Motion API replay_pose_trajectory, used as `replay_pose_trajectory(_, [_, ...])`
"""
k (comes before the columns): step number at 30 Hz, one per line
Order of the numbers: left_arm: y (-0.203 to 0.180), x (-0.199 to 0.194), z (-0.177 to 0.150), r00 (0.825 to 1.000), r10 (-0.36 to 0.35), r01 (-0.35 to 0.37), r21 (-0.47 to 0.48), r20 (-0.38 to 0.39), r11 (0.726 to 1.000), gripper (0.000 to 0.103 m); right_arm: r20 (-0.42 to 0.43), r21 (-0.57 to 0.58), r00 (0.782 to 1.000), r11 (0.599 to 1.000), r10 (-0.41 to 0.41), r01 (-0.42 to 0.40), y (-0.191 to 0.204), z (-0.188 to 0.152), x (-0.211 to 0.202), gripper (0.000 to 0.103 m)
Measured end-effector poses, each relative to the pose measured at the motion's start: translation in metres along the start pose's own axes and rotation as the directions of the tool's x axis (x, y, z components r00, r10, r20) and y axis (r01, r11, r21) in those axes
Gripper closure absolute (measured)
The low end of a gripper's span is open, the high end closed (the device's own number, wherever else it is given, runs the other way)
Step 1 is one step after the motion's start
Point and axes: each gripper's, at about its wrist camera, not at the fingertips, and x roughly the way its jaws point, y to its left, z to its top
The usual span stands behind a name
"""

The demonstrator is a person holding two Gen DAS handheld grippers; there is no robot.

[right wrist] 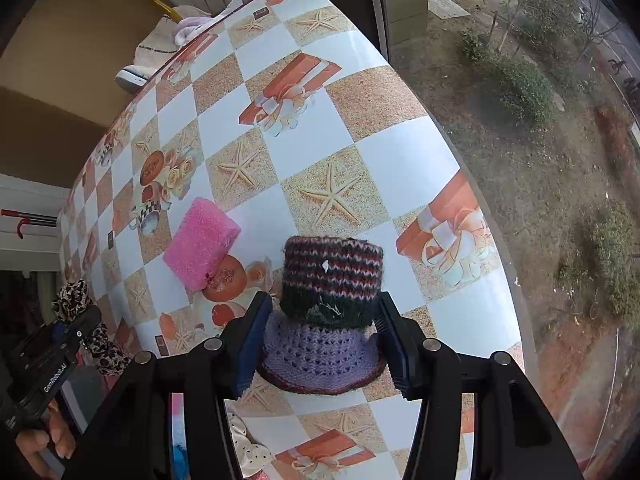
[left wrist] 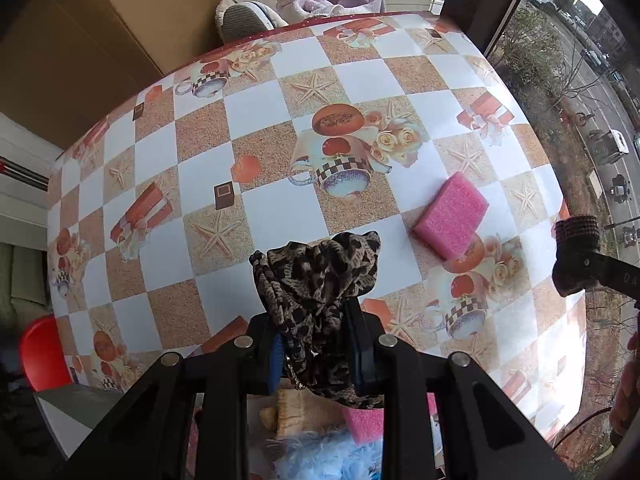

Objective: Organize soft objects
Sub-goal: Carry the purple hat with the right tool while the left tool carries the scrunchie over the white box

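Observation:
My left gripper [left wrist: 316, 344] is shut on a leopard-print fabric scrunchie [left wrist: 320, 276] and holds it above the table's near edge; it also shows in the right wrist view [right wrist: 76, 300]. My right gripper [right wrist: 320, 340] is shut on a knitted striped and purple hat [right wrist: 328, 308] held over the table; the hat shows at the right edge of the left wrist view [left wrist: 576, 252]. A pink sponge [left wrist: 452, 216] lies on the patterned tablecloth [left wrist: 256, 108], between the two grippers, also seen in the right wrist view [right wrist: 200, 248].
Below the left gripper lie another pink sponge [left wrist: 364, 420], a light blue fluffy item [left wrist: 328, 460] and a beige soft piece [left wrist: 288, 412]. A cream polka-dot fabric [right wrist: 248, 448] lies below the right gripper. A window [right wrist: 560, 160] borders the table's right side. Towels [left wrist: 320, 0] lie behind the table.

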Motion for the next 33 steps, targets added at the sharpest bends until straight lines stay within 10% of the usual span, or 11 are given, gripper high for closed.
replay_pose_trajectory(16, [0.000, -0.075, -0.058, 0.995, -0.034, 0.028, 0.057, 0.092, 0.998, 0.075, -0.033, 0.075, 0.998, 0.996, 0.051, -0.048, -0.003, -0.095, -0.033, 0.049])
replay_pose_trajectory(33, [0.043, -0.142, -0.191, 0.985, -0.136, 0.122, 0.124, 0.108, 0.985, 0.075, 0.032, 0.168, 0.999, 0.985, 0.038, -0.042, 0.026, -0.253, -0.088, 0.049])
